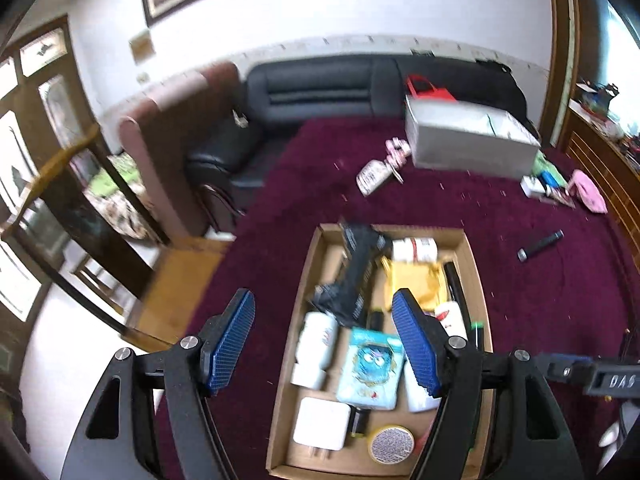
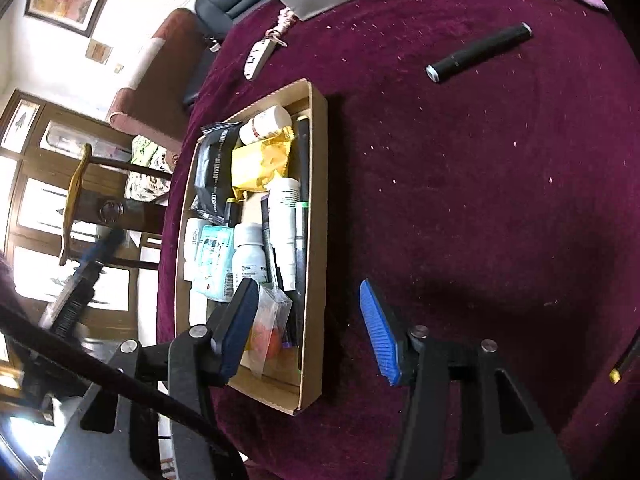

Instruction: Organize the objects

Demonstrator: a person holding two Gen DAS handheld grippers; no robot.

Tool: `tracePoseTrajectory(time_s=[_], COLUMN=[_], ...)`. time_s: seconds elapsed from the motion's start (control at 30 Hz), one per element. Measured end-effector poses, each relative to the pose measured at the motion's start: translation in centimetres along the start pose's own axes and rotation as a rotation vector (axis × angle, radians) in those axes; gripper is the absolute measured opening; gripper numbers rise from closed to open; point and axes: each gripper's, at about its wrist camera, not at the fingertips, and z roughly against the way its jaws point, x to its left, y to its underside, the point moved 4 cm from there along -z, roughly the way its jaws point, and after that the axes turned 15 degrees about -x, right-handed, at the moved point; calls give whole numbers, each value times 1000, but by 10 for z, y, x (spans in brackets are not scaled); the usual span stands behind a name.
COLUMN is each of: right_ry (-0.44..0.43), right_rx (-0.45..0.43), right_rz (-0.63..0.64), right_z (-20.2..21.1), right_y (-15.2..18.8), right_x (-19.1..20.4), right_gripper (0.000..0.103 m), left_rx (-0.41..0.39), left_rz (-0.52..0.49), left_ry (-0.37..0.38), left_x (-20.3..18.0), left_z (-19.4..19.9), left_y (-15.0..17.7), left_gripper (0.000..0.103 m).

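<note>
Both grippers hang over a maroon-covered worktop (image 2: 460,200), and both are empty. The left gripper (image 1: 324,344) has its fingers parted with nothing between them, above the near end of the cardboard tray (image 1: 298,292). The right gripper (image 2: 308,324) likewise stands with fingers apart and empty, straddling the tray's right wall.

The tray is already crowded: a black pouch (image 1: 358,276), a yellow packet (image 1: 414,282), a white bottle with a red band (image 1: 416,249), a blue-printed packet (image 1: 370,368), a white charger (image 1: 320,424) and a round tin (image 1: 390,444).

Still loose on the cloth: a black tube (image 2: 478,53) well to the right of the tray, a small white bottle with a keyring (image 1: 374,176) beyond its far end, and a cluster of small items (image 1: 548,186) by the grey box (image 1: 468,142).

Judgement: the step in hand appears to be fetching the next loose item. The black tube lies nearest the right gripper and is the sensible choice. It should be approached with fingers across its width, near mid-length, as a round body may roll on the cloth. Placement should favour the bare strip at the tray's near end.
</note>
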Motion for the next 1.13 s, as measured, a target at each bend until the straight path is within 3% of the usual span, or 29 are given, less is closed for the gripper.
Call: tracePoseTrajectory(time_s=[0.13, 0.27, 0.37, 0.4, 0.43, 0.5, 0.73, 0.9, 1.13], right_ry=[10, 39, 150, 206, 246, 281, 252, 248, 237], right_rx=[-34, -100, -281, -361, -416, -461, -289, -267, -234], right_rz=[93, 206, 362, 435, 480, 531, 519, 577, 588], right_z=[10, 26, 57, 68, 76, 81, 51, 47, 36], right_y=[-1, -4, -6, -5, -3, 0, 20, 28, 33], right_x=[9, 20, 35, 43, 48, 53, 50, 66, 75], right_gripper=[52, 52, 53, 64, 89, 103, 103, 103, 103], left_rx=[-49, -36, -23, -11, 6, 42, 118, 186, 198], left_rz=[23, 83, 68, 62, 64, 81, 84, 136, 139], left_ry=[-50, -93, -170, -195, -202, -187, -144, -97, -119], left_x=[6, 11, 11, 12, 12, 11, 3, 8, 18], left_z=[24, 38, 45, 46, 47, 47, 50, 46, 43], left_y=[-14, -22, -23, -22, -20, -14, 10, 27, 35], left_gripper=[75, 84, 85, 85, 85, 85, 85, 85, 85])
